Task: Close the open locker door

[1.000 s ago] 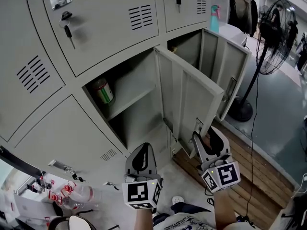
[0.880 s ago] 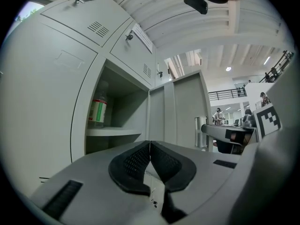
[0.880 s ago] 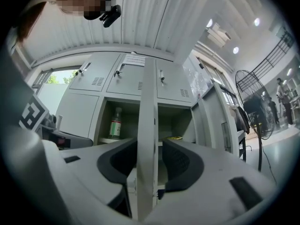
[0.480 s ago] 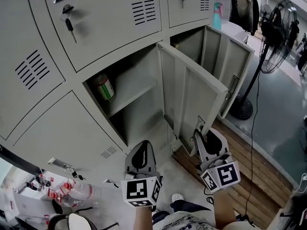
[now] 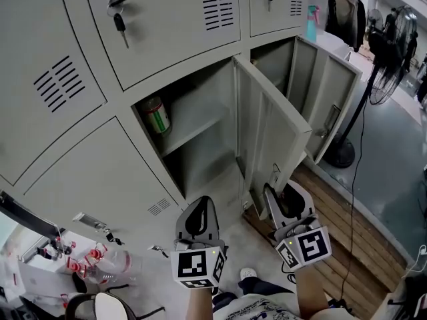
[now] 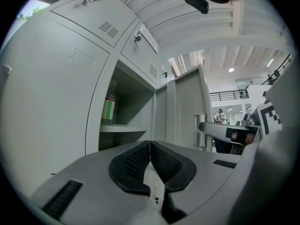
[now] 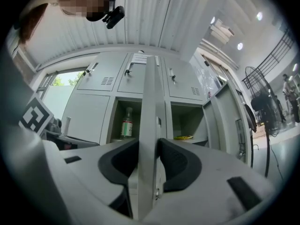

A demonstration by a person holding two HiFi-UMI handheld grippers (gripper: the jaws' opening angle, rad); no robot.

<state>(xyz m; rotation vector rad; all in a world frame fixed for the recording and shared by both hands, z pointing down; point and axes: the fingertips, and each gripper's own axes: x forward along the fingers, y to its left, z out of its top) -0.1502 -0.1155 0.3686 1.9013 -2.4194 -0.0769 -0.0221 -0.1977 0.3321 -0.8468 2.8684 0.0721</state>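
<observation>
Right now my right gripper straddles the free edge of the locker door, low down near its bottom corner. In the right gripper view the door stands edge-on between the jaws, with a dark pad against each face, so I read this as a grip on the door. The jaws have just been closing in on that edge and then easing back a little, with the door between them throughout.

The door hangs well open, swung out towards me from its hinge on the right side of the compartment. Inside, a shelf carries an upright bottle with a green label, set towards the left wall; the same bottle shows just left of the door edge in the right gripper view.

My left gripper hangs apart from the door, in front of the lockers and below the open compartment. In the left gripper view its jaws meet at the tips with nothing between them.

Further right a second door also stands open, and something yellow lies on the shelf behind it. A key hangs from the closed locker above.
</observation>
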